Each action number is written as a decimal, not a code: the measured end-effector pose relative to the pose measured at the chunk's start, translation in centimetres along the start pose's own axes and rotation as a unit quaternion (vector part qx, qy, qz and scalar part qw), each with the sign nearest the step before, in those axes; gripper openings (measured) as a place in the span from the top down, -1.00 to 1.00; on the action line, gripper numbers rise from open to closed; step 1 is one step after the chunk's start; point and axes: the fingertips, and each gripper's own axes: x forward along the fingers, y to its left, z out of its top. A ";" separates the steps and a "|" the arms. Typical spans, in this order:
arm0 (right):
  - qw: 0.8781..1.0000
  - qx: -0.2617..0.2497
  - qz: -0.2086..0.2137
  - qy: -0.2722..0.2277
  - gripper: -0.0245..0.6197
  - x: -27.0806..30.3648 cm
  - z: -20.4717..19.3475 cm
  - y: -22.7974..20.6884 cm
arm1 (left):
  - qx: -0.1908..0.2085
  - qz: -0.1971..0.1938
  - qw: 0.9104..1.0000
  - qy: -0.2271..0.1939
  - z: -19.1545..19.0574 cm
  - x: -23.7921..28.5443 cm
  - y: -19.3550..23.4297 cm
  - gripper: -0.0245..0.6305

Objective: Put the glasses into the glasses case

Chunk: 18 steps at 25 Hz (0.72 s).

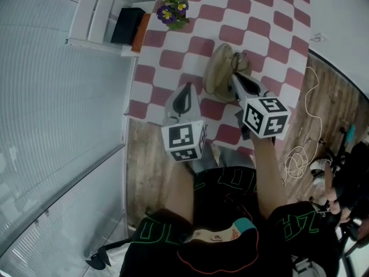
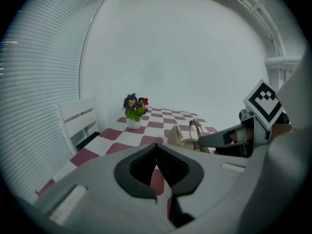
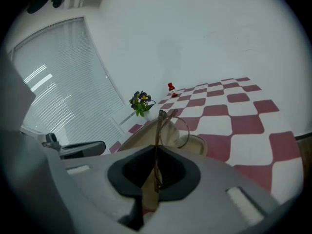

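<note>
checkered table (image 1: 271,16), right gripper (image 3: 155,149) clamps glasses (image 3: 159,130), shown only by its view

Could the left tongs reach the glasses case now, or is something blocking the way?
Probably yes. The left tongs, shut and empty, hang over bare tablecloth beside the open case, with nothing between them. Only the right tongs, holding the glasses above the case, crowd it.

Red-and-white checked worktop (image 1: 277,22) is being backed by a plain white wall (image 2: 195,52), a white chair (image 1: 92,10) is being parked just beside it, and the wood floor (image 1: 143,166) is being flanked by pale blinds (image 1: 52,114).
</note>
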 end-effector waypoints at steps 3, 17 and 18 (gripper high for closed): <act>0.999 0.044 0.003 0.008 0.86 0.2 -0.5 -0.4 | 0.001 -0.001 1.000 0.000 0.0 -0.1 0.0 0.89; 0.995 0.075 -0.046 0.044 0.74 1.1 -2.3 -2.5 | -0.004 0.010 1.000 -0.008 0.4 -0.4 -0.4 0.90; 0.995 0.076 -0.047 0.046 0.72 1.2 -2.3 -2.6 | -0.004 0.010 1.000 -0.008 0.5 -0.3 -0.5 0.89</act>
